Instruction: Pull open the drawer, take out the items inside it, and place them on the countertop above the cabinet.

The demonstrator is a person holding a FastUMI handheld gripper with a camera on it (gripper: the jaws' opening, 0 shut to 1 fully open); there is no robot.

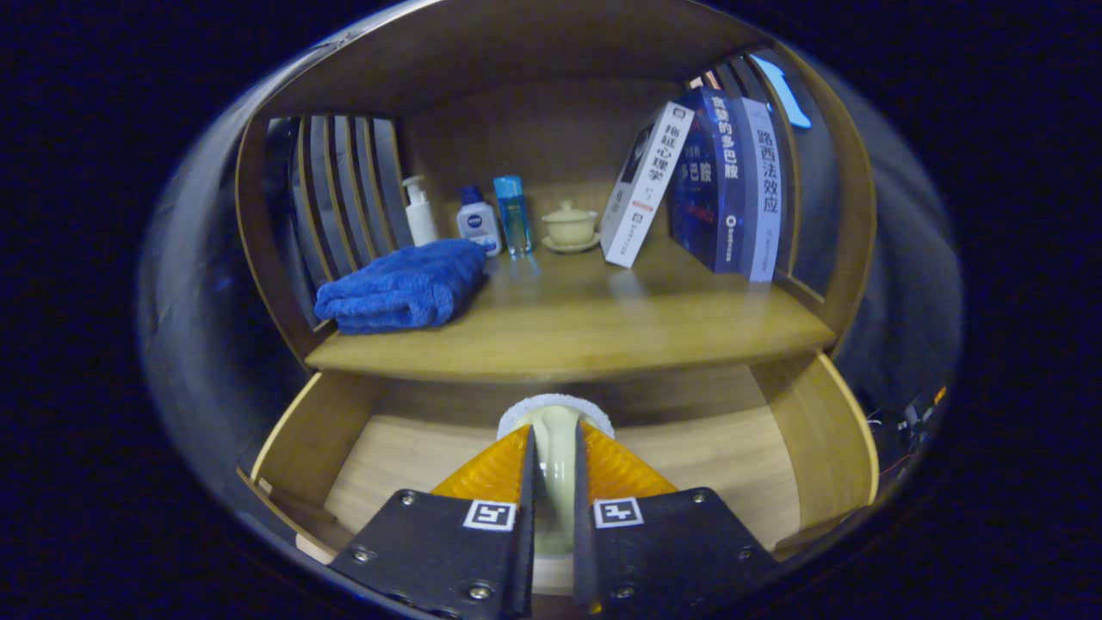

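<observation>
Drawer item held over the open wooden drawer

Pale cream ceramic brush (555, 448) with a glossy, slim handle and a round white fuzzy head is sitting between the gripper (554, 465) fingers, which are closing narrowly on the handle from both sides; the head is pointing forward, just beyond the fingertips. Ribbed, glossy pads are lining each finger.

Light wooden drawer (826, 430), smooth-grained with curved side walls, is standing pulled open beneath the held brush, its bare floor showing around the fingers.

Wooden countertop (603, 327), a polished shelf above the drawer, is carrying:
- folded blue terry towel (403, 286), soft and piled, at the left;
- white pump bottle (420, 211), white bottle with a dark blue cap (479, 221) and clear blue rectangular bottle (512, 213), standing in a row at the back;
- cream lidded ceramic cup on a saucer (570, 226), beside the bottles;
- white book (644, 185) leaning tilted against two upright books (732, 185), dark blue and pale, at the right.
</observation>
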